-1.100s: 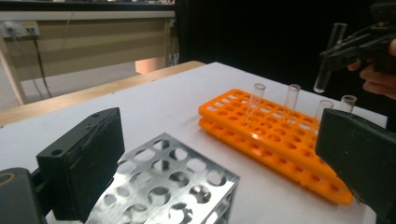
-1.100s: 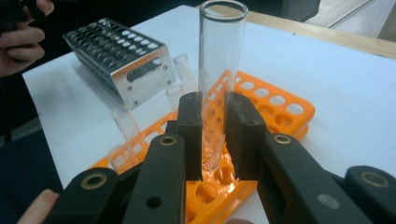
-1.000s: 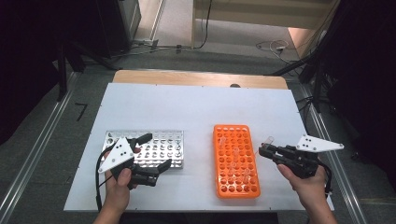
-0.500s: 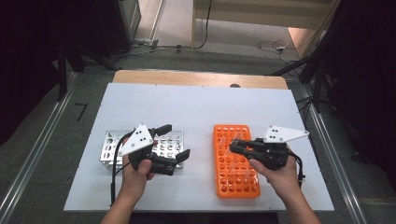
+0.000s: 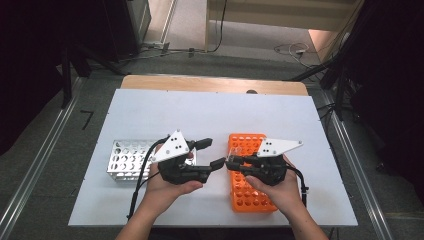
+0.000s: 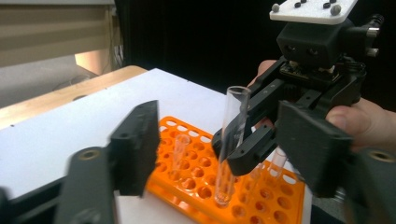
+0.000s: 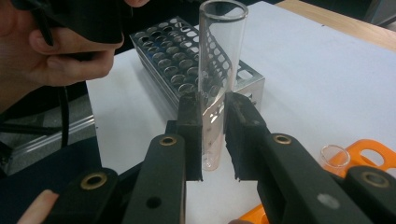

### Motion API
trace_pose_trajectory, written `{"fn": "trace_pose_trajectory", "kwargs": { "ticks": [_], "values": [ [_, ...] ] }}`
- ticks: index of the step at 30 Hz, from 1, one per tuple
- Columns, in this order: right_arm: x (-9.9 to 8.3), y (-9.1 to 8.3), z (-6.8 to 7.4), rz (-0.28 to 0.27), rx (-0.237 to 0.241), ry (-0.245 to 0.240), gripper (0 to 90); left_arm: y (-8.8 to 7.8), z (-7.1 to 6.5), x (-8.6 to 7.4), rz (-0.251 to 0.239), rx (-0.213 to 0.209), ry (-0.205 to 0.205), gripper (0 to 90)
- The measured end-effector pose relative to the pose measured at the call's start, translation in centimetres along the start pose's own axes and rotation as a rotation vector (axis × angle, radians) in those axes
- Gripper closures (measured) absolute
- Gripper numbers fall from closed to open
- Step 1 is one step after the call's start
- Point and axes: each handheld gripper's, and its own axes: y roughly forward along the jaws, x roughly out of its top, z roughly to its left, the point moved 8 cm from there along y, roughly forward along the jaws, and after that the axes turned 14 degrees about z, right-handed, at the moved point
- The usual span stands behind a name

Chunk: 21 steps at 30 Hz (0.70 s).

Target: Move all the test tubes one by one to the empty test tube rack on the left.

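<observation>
Table (image 5: 210, 107), white, carries everything; I use the orange rack (image 5: 245, 195) as my landmark. Left of the orange rack and well apart from it lies the steel rack (image 5: 122, 162), its holes unfilled as far as I can see. My left gripper (image 5: 212, 153) hangs between the two racks, pointing toward the orange one; its jaws have just been closing and stand part-way spread, with the glass test tube (image 7: 217, 70) between them but, as far as I can tell, not yet pressed. My right gripper (image 7: 213, 135) sits above the orange rack's near-left part, jaws pinching the tube at its lower third, tube upright, rounded end just below the pads. A few more tubes (image 6: 180, 151) stand in the orange rack's holes. I judge the tube light, rigid, smooth and brittle: it will slip under a slack pinch and crack under a hard one. My left jaws should take it on the bare wall above the right pads, below the rim. Both hands hold their grippers roughly level, tips facing each other.
</observation>
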Motion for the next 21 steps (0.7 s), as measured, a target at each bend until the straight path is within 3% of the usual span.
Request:
{"fn": "trace_pose_trajectory", "kwargs": {
  "ticks": [9,17,21],
  "values": [
    [0.0,-0.2,0.9,0.011,0.003,-0.025,74.6,1.6,-1.6,0.4,0.035,-0.014,0.016,51.1],
    [0.0,0.0,1.7,0.020,0.006,-0.056,74.6,2.1,-2.0,0.4,0.041,-0.016,0.025,68.4],
    [0.0,0.0,1.7,0.023,0.000,-0.061,74.6,2.2,-2.0,0.3,0.051,-0.021,0.027,73.0]
  ]
}}
